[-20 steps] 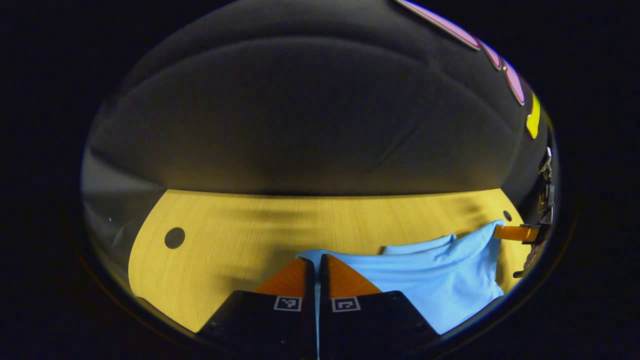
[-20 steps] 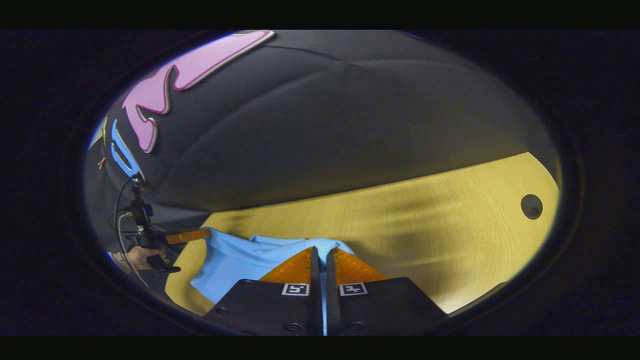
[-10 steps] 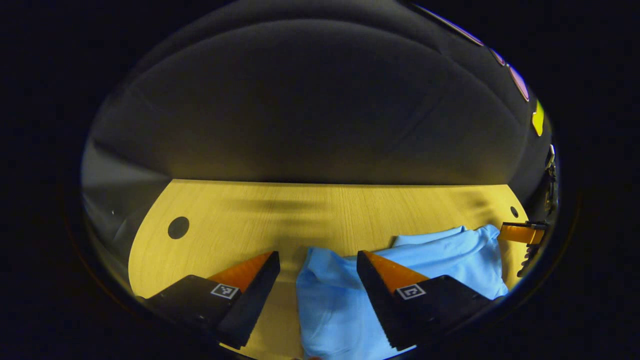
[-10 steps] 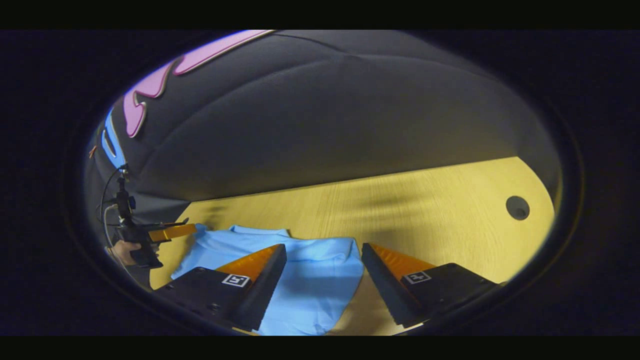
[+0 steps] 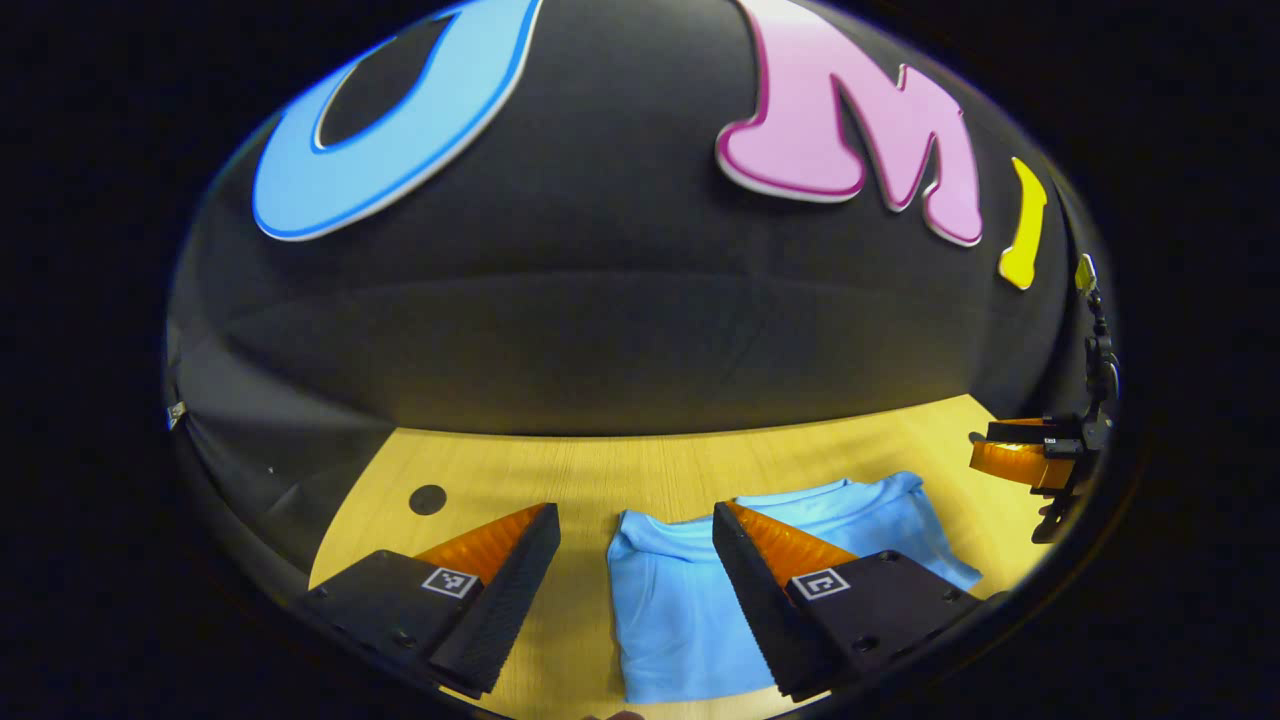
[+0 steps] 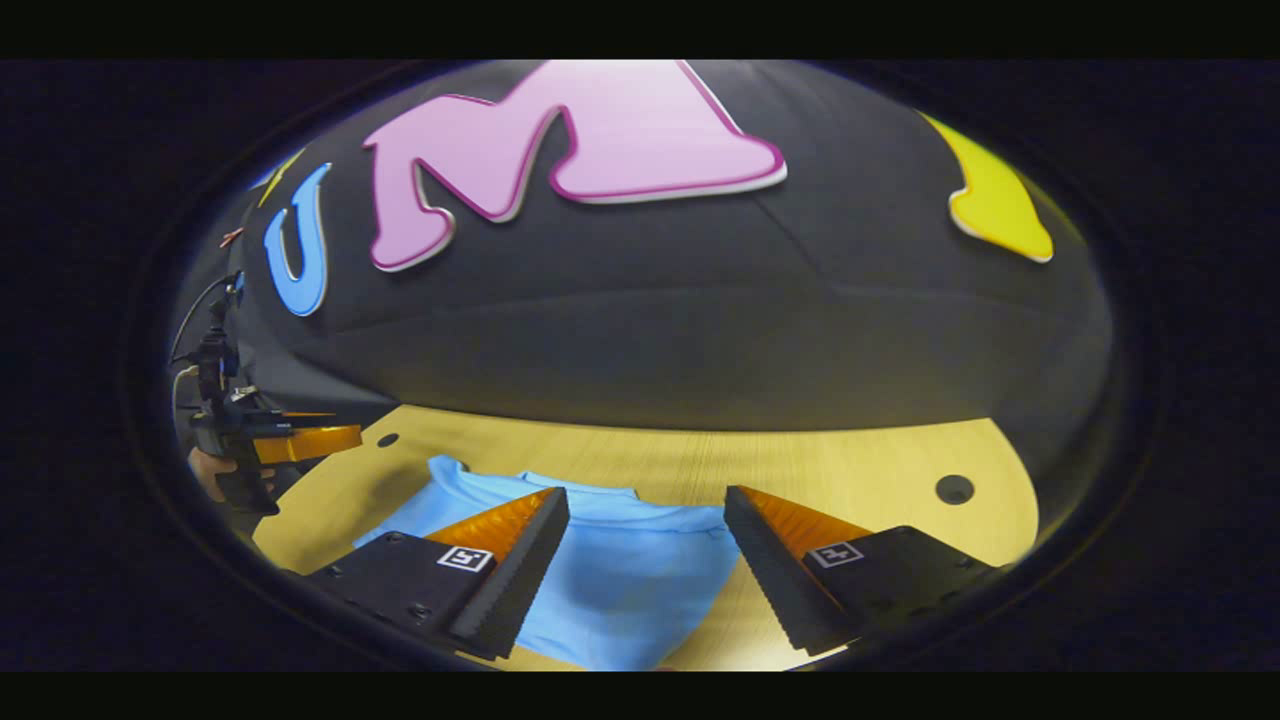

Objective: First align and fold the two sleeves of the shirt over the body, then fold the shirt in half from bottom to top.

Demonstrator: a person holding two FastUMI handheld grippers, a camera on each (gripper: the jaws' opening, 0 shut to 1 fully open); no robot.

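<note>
Pale wooden counter [image 5: 640,465] w/ round cable holes carries the light blue cotton shirt [image 5: 680,600], lying flat near the front edge as a compact folded block; in right gripper view it sits betw. the fingers, collar edge toward the booth wall. Left claw [image 5: 634,545] is spread wide, holding nothing, above the shirt's left part. Right claw [image 6: 645,530] is likewise spread, empty, above the shirt's right side. Judgement: sleeves look tucked in & bottom-to-top fold looks done, so task seems at or near its end. Next move prob. just calls for backing both claws off w/o snagging cloth, or a light smoothing if the edges aren't aligned.
</note>
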